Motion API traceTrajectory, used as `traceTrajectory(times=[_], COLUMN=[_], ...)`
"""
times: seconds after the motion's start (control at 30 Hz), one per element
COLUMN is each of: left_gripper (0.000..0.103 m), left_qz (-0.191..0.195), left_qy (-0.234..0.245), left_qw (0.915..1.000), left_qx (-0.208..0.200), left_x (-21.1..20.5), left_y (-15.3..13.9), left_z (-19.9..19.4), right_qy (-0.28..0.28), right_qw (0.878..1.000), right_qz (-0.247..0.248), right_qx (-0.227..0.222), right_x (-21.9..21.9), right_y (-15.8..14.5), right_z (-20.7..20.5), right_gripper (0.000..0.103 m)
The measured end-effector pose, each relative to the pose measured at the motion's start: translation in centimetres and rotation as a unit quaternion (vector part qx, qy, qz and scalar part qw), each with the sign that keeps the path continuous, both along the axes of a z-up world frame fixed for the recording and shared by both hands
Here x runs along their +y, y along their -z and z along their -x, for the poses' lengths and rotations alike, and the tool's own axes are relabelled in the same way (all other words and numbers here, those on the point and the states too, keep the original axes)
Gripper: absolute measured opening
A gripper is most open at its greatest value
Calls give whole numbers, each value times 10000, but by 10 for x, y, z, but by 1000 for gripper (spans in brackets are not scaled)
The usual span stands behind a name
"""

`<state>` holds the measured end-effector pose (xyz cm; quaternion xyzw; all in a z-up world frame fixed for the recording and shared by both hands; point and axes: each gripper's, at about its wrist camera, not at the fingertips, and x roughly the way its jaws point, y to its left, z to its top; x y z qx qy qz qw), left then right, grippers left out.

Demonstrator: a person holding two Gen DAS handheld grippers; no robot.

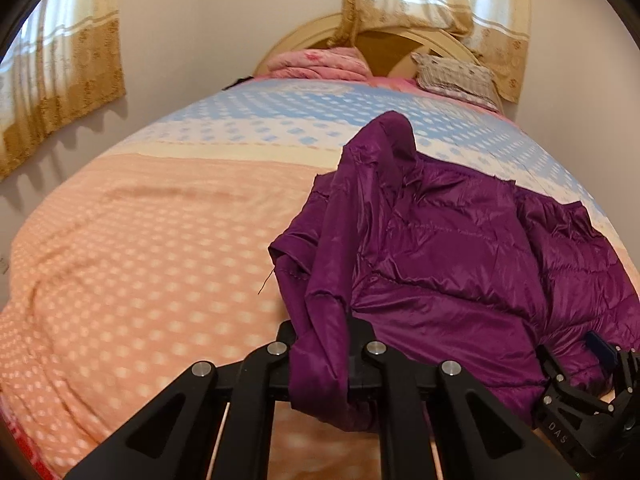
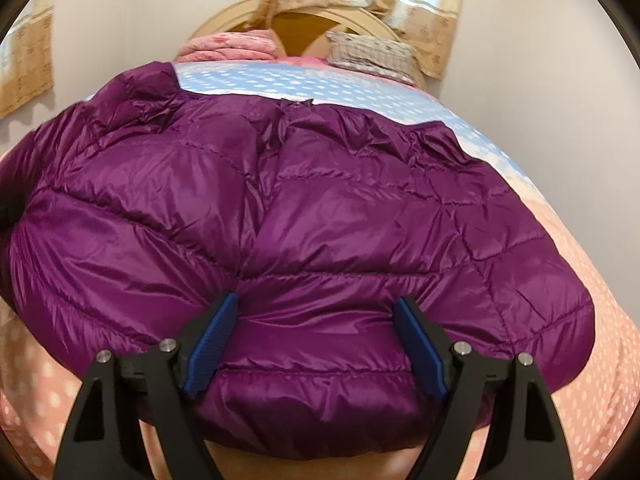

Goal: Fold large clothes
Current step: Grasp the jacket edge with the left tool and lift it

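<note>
A shiny purple quilted down jacket (image 1: 460, 248) lies on the bed, to the right in the left wrist view, and fills the middle of the right wrist view (image 2: 304, 216). My left gripper (image 1: 320, 332) is shut on a fold of the jacket's left edge, which stands up from the jaws and drapes over them. My right gripper (image 2: 316, 316) is open, its blue pads (image 2: 212, 336) on either side of the jacket's near hem. The right gripper also shows at the right edge of the left wrist view (image 1: 592, 380).
The bed has a dotted cover, peach near me (image 1: 140, 280) and blue farther off (image 1: 280, 120). A pink quilt (image 1: 320, 62) and a patterned pillow (image 1: 456, 74) lie by the rounded headboard. Curtains (image 1: 60, 80) hang on the walls.
</note>
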<state>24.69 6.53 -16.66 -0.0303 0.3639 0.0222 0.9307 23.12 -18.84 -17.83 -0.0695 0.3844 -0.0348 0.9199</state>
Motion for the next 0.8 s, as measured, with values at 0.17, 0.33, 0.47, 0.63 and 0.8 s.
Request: traceTrajectory(times=[0.17, 0.33, 0.47, 0.63, 0.8], left_gripper=[8, 8, 8, 8, 8], left_qz=[-300, -471, -749, -1294, -2189], left_qy=[-59, 300, 908, 2117, 3434], left_qw=[9989, 9935, 9832, 9539, 8989], left_qx=[-364, -995, -1397, -1690, -1616], left_x=[25, -2, -71, -187, -304], left_y=[-28, -79, -119, -127, -68], left_z=[11, 19, 25, 38, 56], right_qy=[-674, -81, 1066, 2235, 2938], right_qw=[9964, 9952, 9890, 9706, 9530], right_qz=[-504, -820, -777, -698, -594], right_qx=[22, -526, -668, -565, -442], right_x=[5, -69, -176, -279, -333], right_y=[-19, -62, -76, -66, -58], right_z=[9, 28, 34, 64, 108], right_gripper=[83, 88, 93, 93, 93])
